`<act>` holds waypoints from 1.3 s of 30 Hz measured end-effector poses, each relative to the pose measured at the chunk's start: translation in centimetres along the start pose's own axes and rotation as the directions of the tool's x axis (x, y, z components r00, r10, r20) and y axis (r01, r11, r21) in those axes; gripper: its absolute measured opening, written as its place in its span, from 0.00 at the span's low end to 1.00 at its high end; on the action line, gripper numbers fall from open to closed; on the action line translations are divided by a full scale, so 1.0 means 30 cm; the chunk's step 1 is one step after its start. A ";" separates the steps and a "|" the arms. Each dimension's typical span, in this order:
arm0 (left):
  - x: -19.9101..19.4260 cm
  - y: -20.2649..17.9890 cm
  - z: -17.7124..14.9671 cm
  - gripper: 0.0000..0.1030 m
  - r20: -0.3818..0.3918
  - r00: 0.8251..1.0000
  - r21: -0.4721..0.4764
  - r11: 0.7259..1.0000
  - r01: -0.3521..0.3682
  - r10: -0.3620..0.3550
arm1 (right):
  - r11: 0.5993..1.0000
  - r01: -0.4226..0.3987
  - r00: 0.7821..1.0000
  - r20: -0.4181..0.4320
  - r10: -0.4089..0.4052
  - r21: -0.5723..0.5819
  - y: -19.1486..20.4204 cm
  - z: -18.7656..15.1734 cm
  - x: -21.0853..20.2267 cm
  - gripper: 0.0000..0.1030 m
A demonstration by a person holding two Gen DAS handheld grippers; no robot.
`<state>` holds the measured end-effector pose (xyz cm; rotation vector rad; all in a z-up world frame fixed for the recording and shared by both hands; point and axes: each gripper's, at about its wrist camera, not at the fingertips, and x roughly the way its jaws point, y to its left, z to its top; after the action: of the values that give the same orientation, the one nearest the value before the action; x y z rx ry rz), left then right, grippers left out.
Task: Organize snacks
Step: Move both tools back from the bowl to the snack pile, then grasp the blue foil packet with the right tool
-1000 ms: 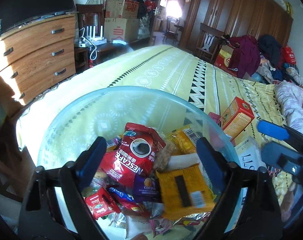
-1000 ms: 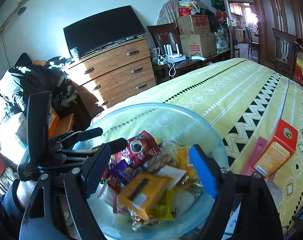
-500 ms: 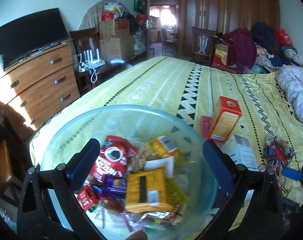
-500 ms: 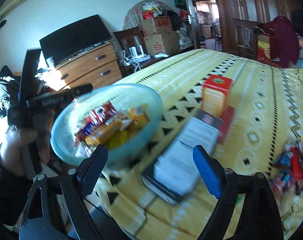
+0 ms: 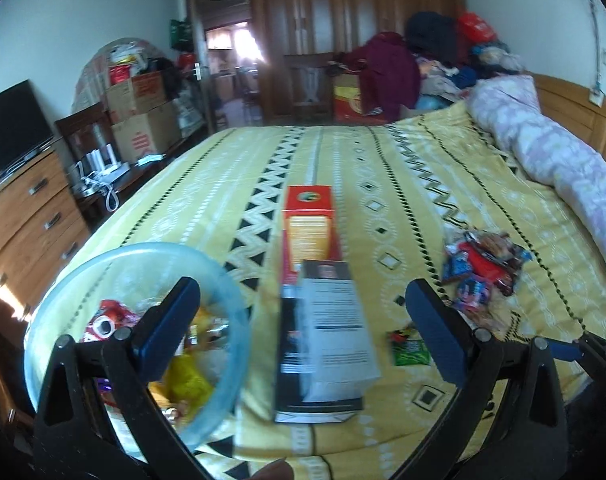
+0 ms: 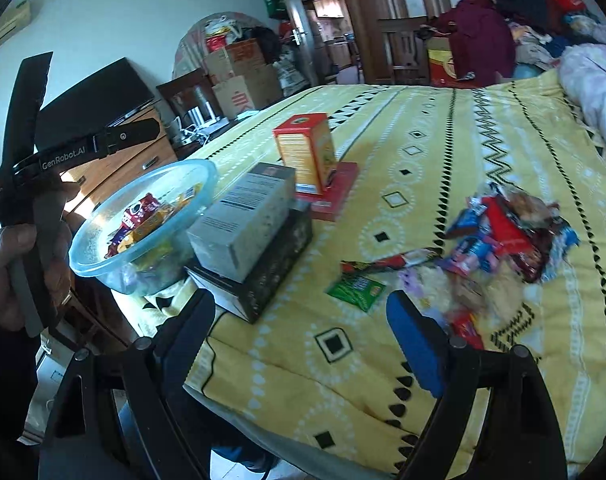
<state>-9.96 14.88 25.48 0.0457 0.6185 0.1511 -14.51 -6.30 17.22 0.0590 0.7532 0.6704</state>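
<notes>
Gaping wide, empty — both the left gripper (image 5: 303, 320) and right gripper (image 6: 303, 328) — above crinkly foil snacks (image 6: 499, 236), translucent round bowl (image 6: 103, 216).

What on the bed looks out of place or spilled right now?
A loose heap of snack packets lies scattered on the yellow bedspread, apart from the clear bowl that holds the other snacks at the bed's edge. One green packet lies on its own beside the heap. Nothing looks damaged.

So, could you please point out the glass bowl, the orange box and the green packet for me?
glass bowl (image 6: 207, 168), right wrist view, far rim.
orange box (image 6: 303, 152), right wrist view, front face.
green packet (image 6: 355, 286), right wrist view, its middle.
</notes>
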 end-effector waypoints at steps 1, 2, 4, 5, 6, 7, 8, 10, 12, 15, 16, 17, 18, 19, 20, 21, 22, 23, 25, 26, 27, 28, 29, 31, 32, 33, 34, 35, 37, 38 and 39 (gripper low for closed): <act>0.001 -0.034 0.003 1.00 0.000 1.000 0.019 1.000 0.010 -0.010 | 1.000 0.005 1.000 0.004 -0.005 0.011 -0.015 -0.009 -0.015 0.87; 0.002 -0.063 0.005 1.00 -0.002 1.000 0.033 0.999 0.019 -0.019 | 1.000 0.009 1.000 0.006 -0.009 0.019 -0.026 -0.013 -0.024 0.87; 0.009 -0.127 0.008 1.00 -0.009 0.999 0.065 0.997 0.045 -0.044 | 0.999 0.019 1.000 0.009 -0.019 0.036 -0.059 -0.031 -0.045 0.87; 0.007 -0.158 0.004 1.00 -0.013 0.998 0.076 0.996 0.055 -0.054 | 0.999 0.024 1.000 0.011 -0.025 0.046 -0.082 -0.040 -0.056 0.87; 0.012 -0.184 0.006 1.00 -0.020 0.998 0.089 0.994 0.065 -0.063 | 0.998 0.030 0.999 0.012 -0.031 0.057 -0.105 -0.049 -0.066 0.87; 0.018 -0.210 0.007 1.00 -0.026 0.997 0.099 0.992 0.073 -0.071 | 0.997 0.034 0.999 0.013 -0.035 0.065 -0.117 -0.049 -0.068 0.87; 0.028 -0.237 0.008 1.00 -0.040 0.995 0.110 0.990 0.092 -0.088 | 0.996 0.040 0.999 0.014 -0.041 0.081 -0.146 -0.063 -0.082 0.87; 0.044 -0.287 0.006 1.00 -0.063 0.992 0.130 0.985 0.115 -0.108 | 0.993 0.050 0.999 0.012 -0.052 0.109 -0.188 -0.081 -0.093 0.87; 0.060 -0.322 -0.001 1.00 -0.086 0.987 0.134 0.980 0.144 -0.133 | 0.989 0.056 0.998 0.012 -0.058 0.134 -0.229 -0.102 -0.104 0.87; 0.122 -0.365 -0.016 1.00 -0.162 0.965 0.097 0.970 0.224 -0.207 | 0.983 0.064 0.998 0.003 -0.065 0.170 -0.294 -0.147 -0.113 0.87; 0.141 -0.380 -0.022 1.00 -0.184 0.955 0.083 0.964 0.251 -0.233 | 0.981 0.069 0.998 -0.004 -0.070 0.182 -0.322 -0.169 -0.113 0.87; 0.171 -0.393 -0.029 1.00 -0.216 0.936 0.055 0.954 0.296 -0.278 | 0.979 0.072 0.997 -0.009 -0.072 0.191 -0.340 -0.184 -0.112 0.87; 0.200 -0.405 -0.036 1.00 -0.241 0.920 0.031 0.945 0.326 -0.309 | 0.976 0.075 0.997 -0.015 -0.073 0.203 -0.361 -0.202 -0.110 0.87; 0.230 -0.418 -0.041 1.00 -0.262 0.907 0.013 0.939 0.344 -0.329 | 0.973 0.077 0.997 -0.020 -0.075 0.217 -0.386 -0.221 -0.109 0.87; 0.256 -0.430 -0.044 1.00 -0.277 0.899 0.001 0.935 0.353 -0.340 | 0.968 0.081 0.997 -0.025 -0.077 0.237 -0.417 -0.245 -0.109 0.87; 0.287 -0.443 -0.043 1.00 -0.290 0.890 -0.011 0.932 0.364 -0.351 | 0.964 0.084 0.996 -0.029 -0.079 0.252 -0.443 -0.264 -0.109 0.87; 0.319 -0.460 -0.042 1.00 -0.302 0.880 -0.025 0.926 0.376 -0.366 | 0.961 0.086 0.996 -0.031 -0.080 0.262 -0.461 -0.279 -0.108 0.87; 0.340 -0.466 -0.044 0.99 -0.311 0.873 -0.035 0.922 0.386 -0.377 | 0.957 0.088 0.996 -0.034 -0.082 0.276 -0.486 -0.299 -0.106 0.87; 0.415 -0.481 -0.046 0.99 -0.336 0.856 -0.072 0.917 0.393 -0.393 | 0.948 0.088 0.996 -0.040 -0.079 0.304 -0.525 -0.332 -0.100 0.87; 0.446 -0.489 -0.048 0.99 -0.350 0.848 -0.085 0.915 0.395 -0.399 | 0.944 0.086 0.996 -0.043 -0.077 0.318 -0.544 -0.348 -0.096 0.87; 0.493 -0.501 -0.054 0.99 -0.375 0.838 -0.102 0.916 0.388 -0.397 | 0.940 0.086 0.996 -0.046 -0.075 0.329 -0.560 -0.362 -0.091 0.87; 0.534 -0.517 -0.062 0.98 -0.401 0.827 -0.112 0.917 0.382 -0.394 | 0.937 0.084 0.996 -0.049 -0.072 0.340 -0.575 -0.376 -0.086 0.87; 0.570 -0.527 -0.072 0.97 -0.424 0.814 -0.119 0.915 0.384 -0.397 | 0.932 0.082 0.996 -0.054 -0.067 0.354 -0.595 -0.393 -0.078 0.87; 0.658 -0.550 -0.093 0.91 -0.469 0.784 -0.137 0.910 0.392 -0.408 | 0.925 0.080 0.996 -0.059 -0.062 0.372 -0.622 -0.416 -0.066 0.87; 0.702 -0.548 -0.104 0.88 -0.490 0.773 -0.157 0.913 0.376 -0.403 | 0.920 0.079 0.996 -0.063 -0.060 0.384 -0.640 -0.431 -0.059 0.87; 0.748 -0.538 -0.117 0.87 -0.510 0.770 -0.178 0.923 0.342 -0.383 | 0.917 0.079 0.996 -0.064 -0.058 0.391 -0.649 -0.438 -0.056 0.87; 0.791 -0.528 -0.129 0.86 -0.523 0.768 -0.193 0.929 0.315 -0.369 | 0.914 0.078 0.996 -0.065 -0.057 0.399 -0.660 -0.446 -0.053 0.87; 0.821 -0.520 -0.140 0.86 -0.532 0.766 -0.200 0.933 0.300 -0.361 | 0.911 0.077 0.996 -0.065 -0.055 0.405 -0.673 -0.457 -0.051 0.87; 0.882 -0.520 -0.176 0.85 -0.567 0.767 -0.169 0.954 0.249 -0.300 | 0.908 0.078 0.996 -0.068 -0.054 0.413 -0.691 -0.469 -0.047 0.87; 0.902 -0.524 -0.198 0.85 -0.585 0.763 -0.147 0.961 0.233 -0.275 | 0.905 0.076 0.996 -0.068 -0.053 0.418 -0.701 -0.475 -0.046 0.87; 0.916 -0.533 -0.227 0.85 -0.605 0.754 -0.126 0.965 0.228 -0.257 | 0.905 0.075 0.996 -0.069 -0.051 0.420 -0.707 -0.477 -0.043 0.87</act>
<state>10.21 3.33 2.75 -0.1360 1.2776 -0.0846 -13.02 -26.46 1.49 0.4132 0.9418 0.4384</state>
